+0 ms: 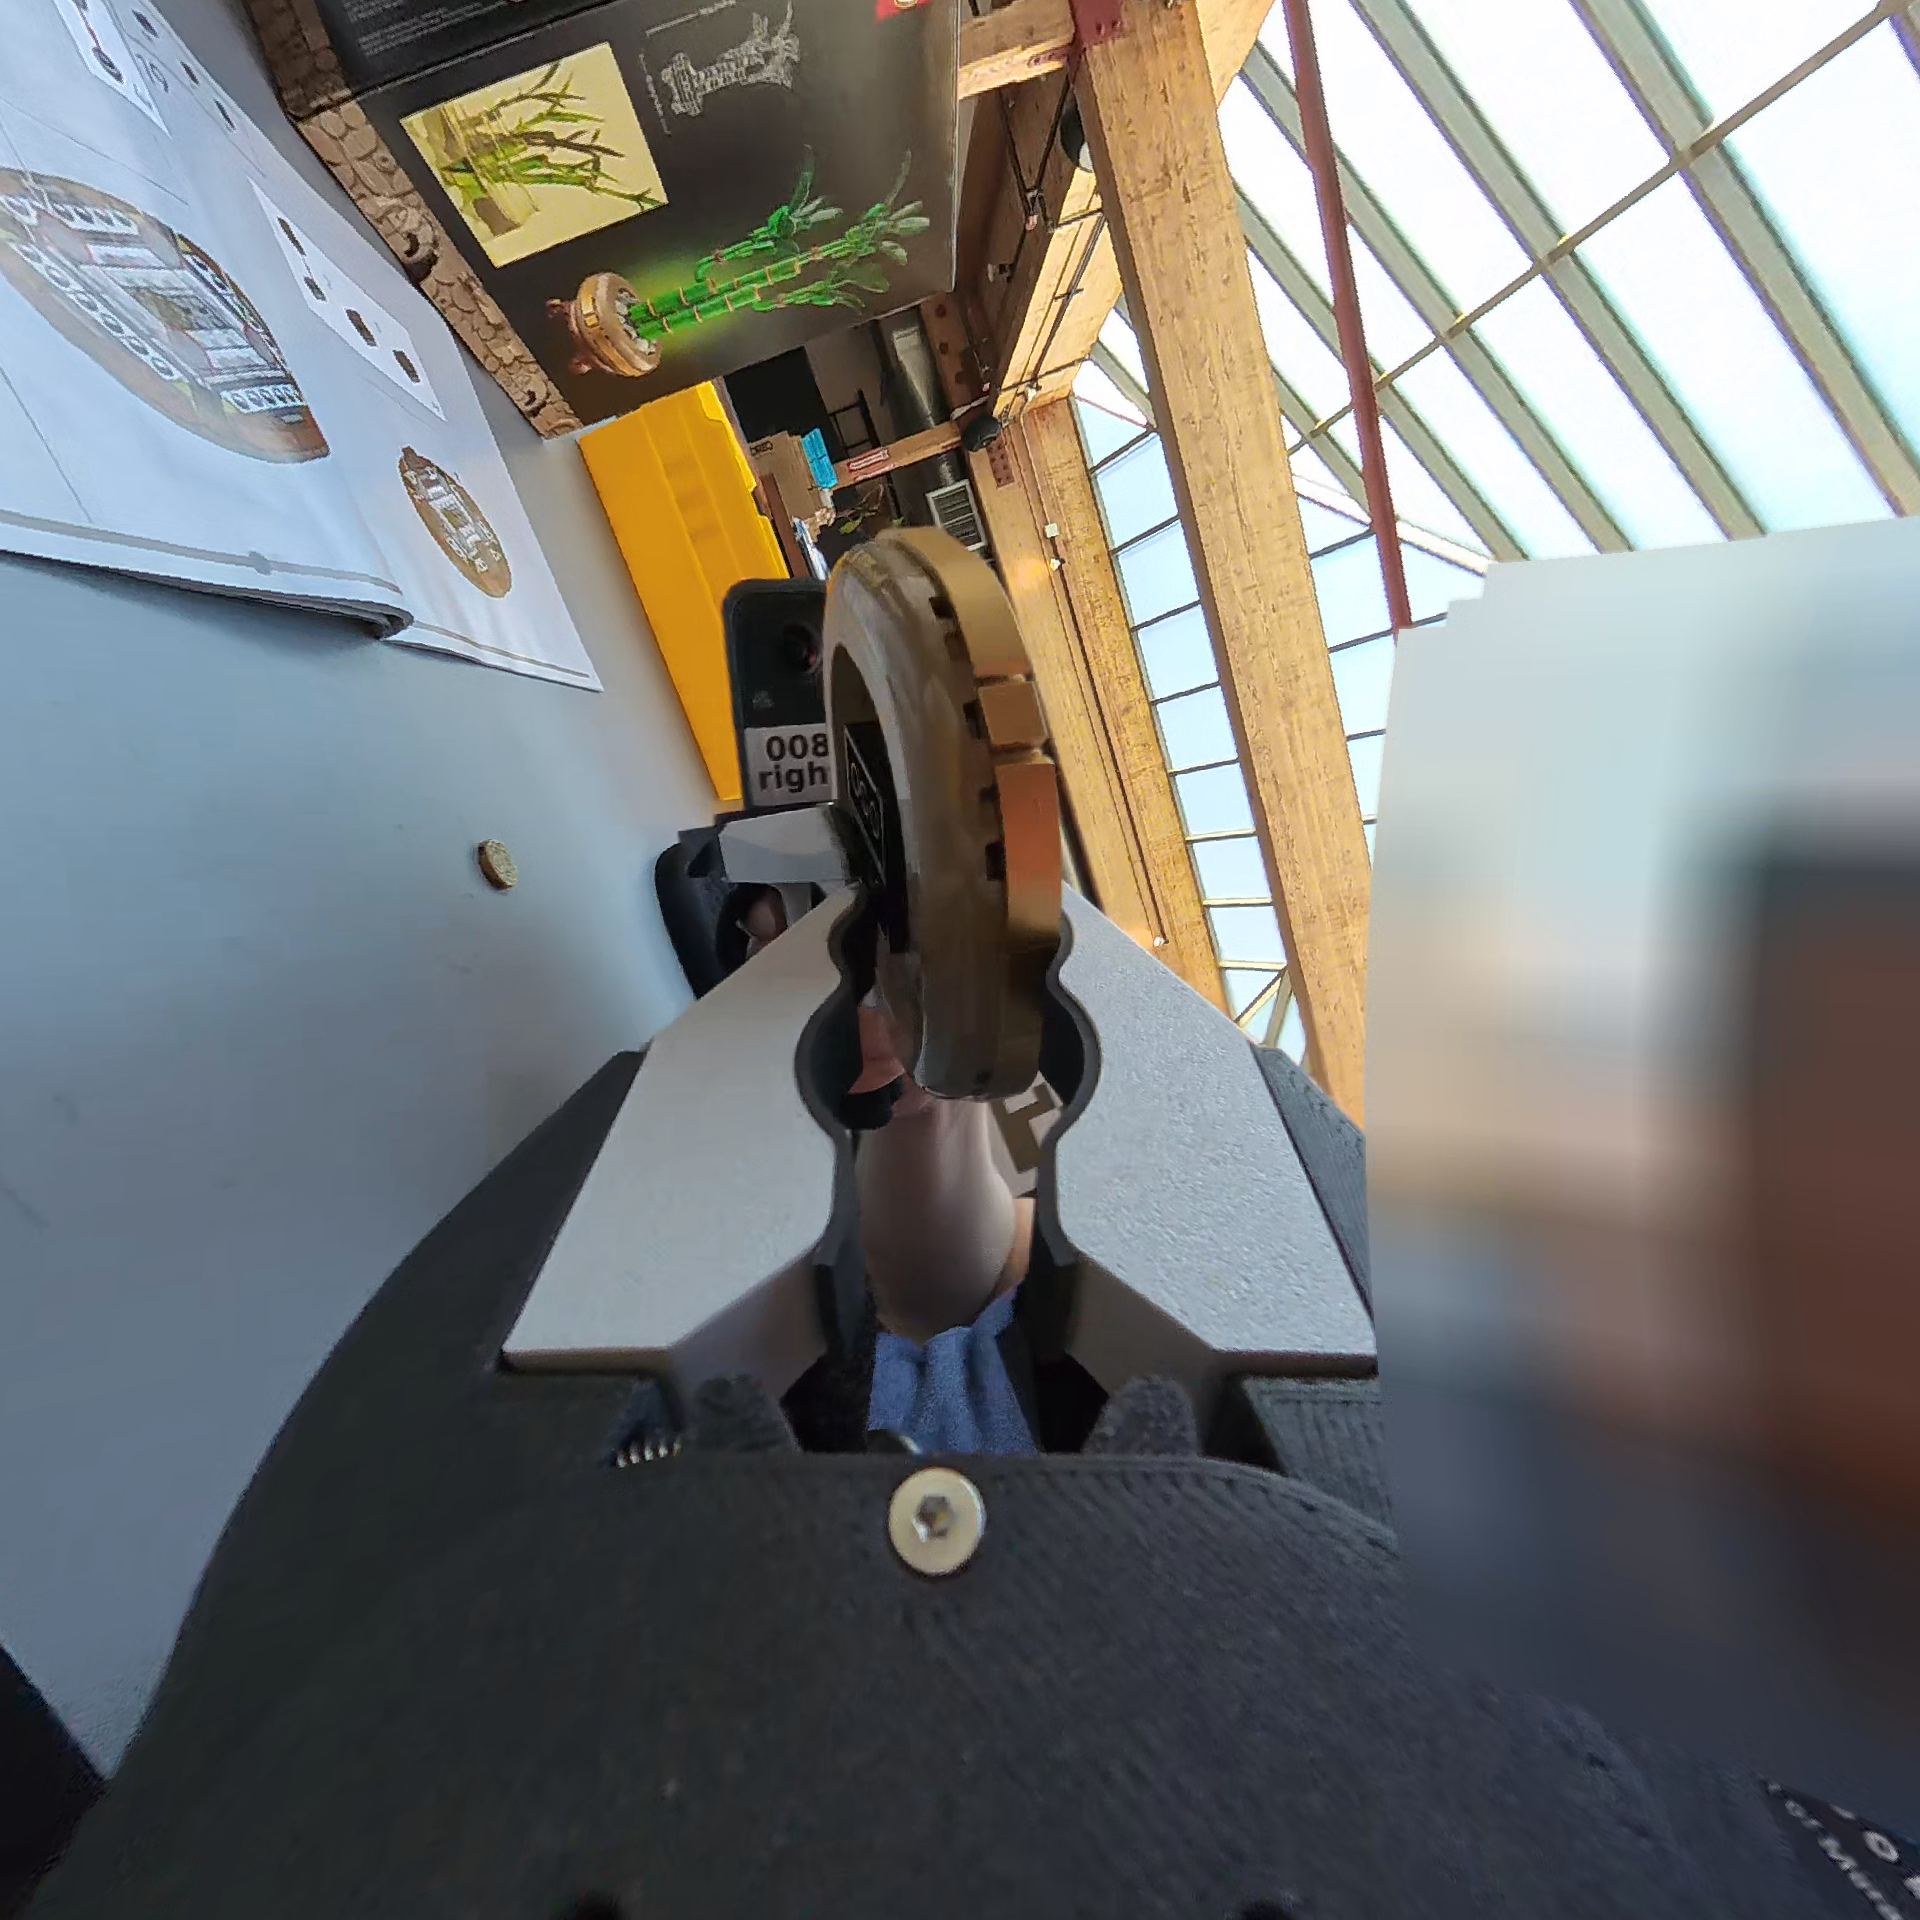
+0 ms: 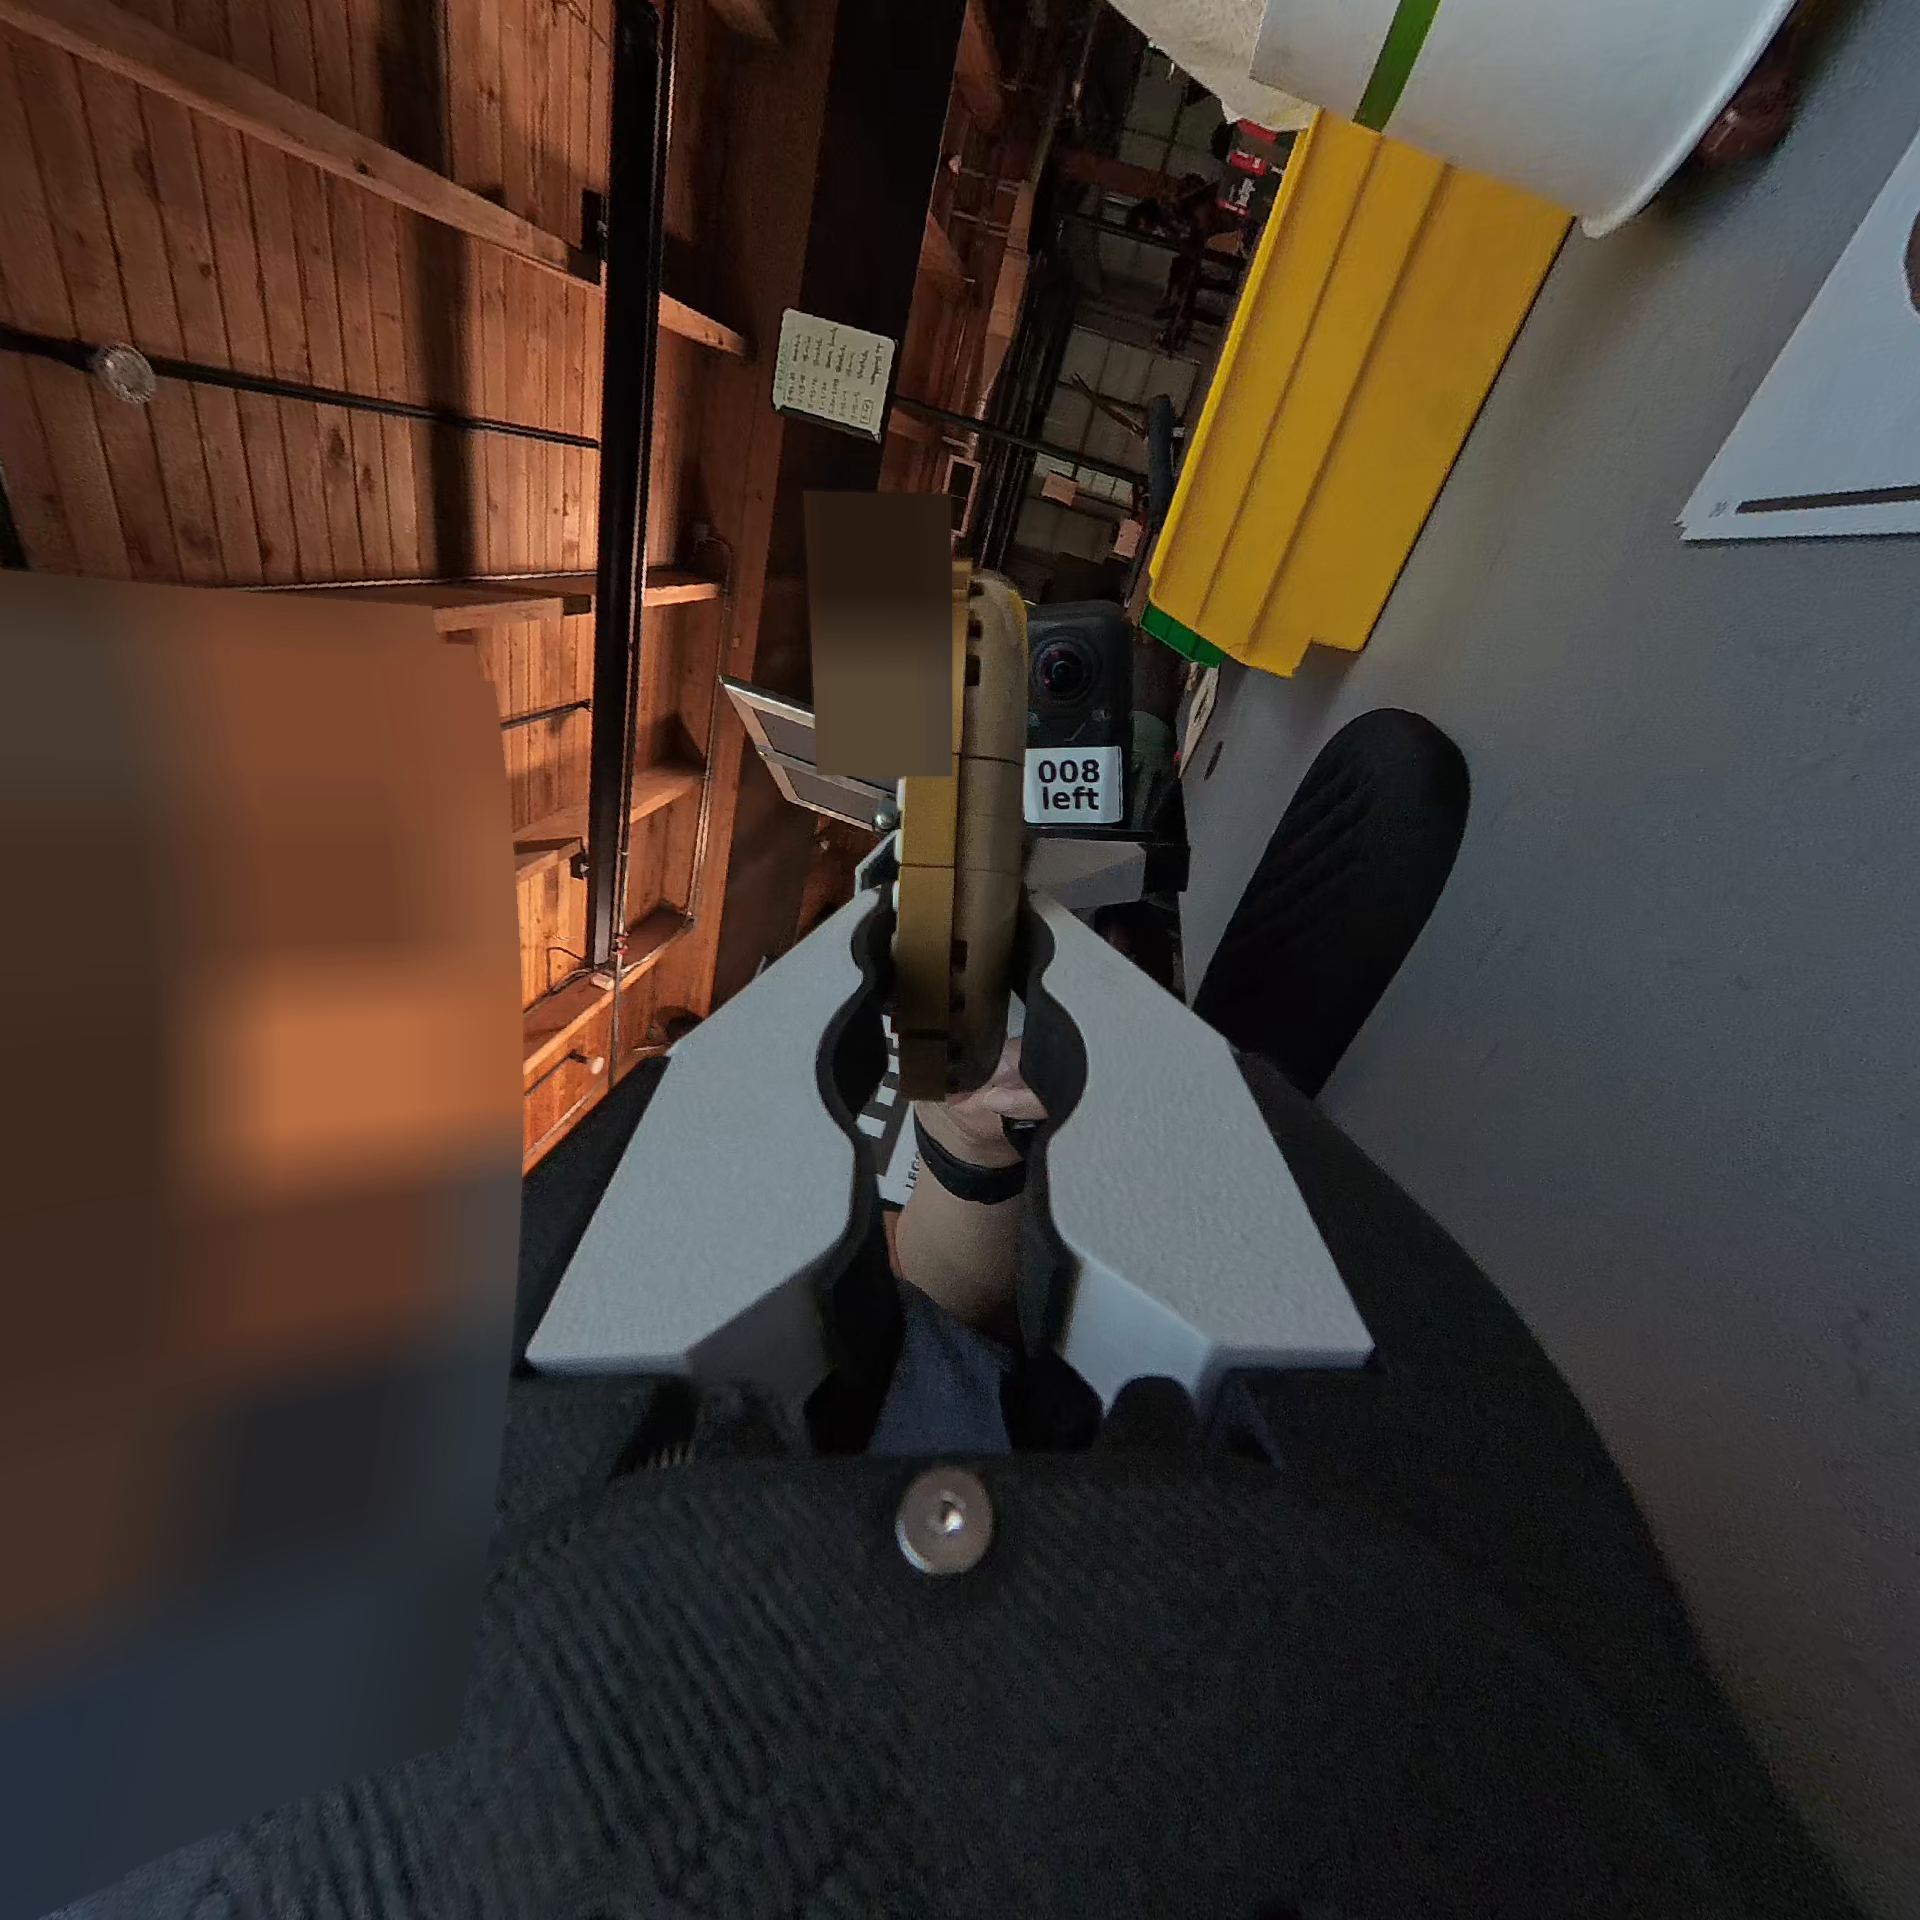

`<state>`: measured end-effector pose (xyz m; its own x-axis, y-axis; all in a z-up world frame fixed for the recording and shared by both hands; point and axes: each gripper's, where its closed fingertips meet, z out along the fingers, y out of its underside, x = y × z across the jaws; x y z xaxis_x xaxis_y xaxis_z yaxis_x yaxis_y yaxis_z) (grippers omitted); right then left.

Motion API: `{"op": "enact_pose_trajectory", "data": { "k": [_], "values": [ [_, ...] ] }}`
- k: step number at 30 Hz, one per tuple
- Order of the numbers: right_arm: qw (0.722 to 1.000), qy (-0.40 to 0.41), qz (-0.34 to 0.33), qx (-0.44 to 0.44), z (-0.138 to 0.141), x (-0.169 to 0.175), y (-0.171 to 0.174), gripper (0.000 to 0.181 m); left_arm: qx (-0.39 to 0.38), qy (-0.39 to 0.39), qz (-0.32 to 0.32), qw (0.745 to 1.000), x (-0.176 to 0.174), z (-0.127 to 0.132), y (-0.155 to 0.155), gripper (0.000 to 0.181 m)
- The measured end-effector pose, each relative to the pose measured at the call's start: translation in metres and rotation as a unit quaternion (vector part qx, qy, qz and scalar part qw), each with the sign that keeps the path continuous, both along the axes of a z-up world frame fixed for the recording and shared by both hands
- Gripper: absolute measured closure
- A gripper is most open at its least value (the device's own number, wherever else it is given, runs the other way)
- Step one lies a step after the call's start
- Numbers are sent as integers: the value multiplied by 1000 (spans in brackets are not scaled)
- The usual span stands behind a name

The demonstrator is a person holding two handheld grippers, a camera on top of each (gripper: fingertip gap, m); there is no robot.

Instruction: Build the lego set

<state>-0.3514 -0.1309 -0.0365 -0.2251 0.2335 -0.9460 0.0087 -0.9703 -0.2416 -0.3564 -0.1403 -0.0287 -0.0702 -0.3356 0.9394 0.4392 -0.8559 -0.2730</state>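
A round gold and brown lego assembly (image 1: pixel 951 810) is held edge-on in the air, clear of the grey table (image 1: pixel 260 1039). My left gripper (image 1: pixel 951 935) is shut on its near rim. My right gripper (image 1: pixel 790 842) faces it from the far side. In the right wrist view the same assembly (image 2: pixel 961 914) sits between the tips of my right gripper (image 2: pixel 956 935), which is shut on it, with the left gripper (image 2: pixel 1081 862) beyond. A blur patch hides the assembly's upper part there. A small round tan piece (image 1: pixel 499 864) lies loose on the table.
An open instruction booklet (image 1: pixel 208 364) lies on the table beside the dark lego box (image 1: pixel 665 197). A yellow bin (image 1: pixel 686 561) stands past them and shows in the right wrist view (image 2: pixel 1340 416) too. A paper towel roll (image 2: pixel 1538 83) stands near the bin. Both grippers' tips are close together, under 4 cm apart.
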Motion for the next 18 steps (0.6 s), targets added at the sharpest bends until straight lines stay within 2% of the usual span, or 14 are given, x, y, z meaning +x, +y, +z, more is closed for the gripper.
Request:
{"op": "enact_pose_trajectory", "data": {
  "k": [3,7,13,18],
  "values": [
    [998,24,1,-50,-1,1,3,162,-33,-27,6,999,-1,1,3,152],
    [997,24,-4,-67,-7,2,5,162,-39,2,13,999,0,-6,4,153],
    [999,-32,-21,-14,-20,0,7,162,-33,96,15,995,1,-27,4,162],
    [999,-36,-25,2,-17,1,8,162,-6,119,7,993,3,-26,2,162]
  ]
}}
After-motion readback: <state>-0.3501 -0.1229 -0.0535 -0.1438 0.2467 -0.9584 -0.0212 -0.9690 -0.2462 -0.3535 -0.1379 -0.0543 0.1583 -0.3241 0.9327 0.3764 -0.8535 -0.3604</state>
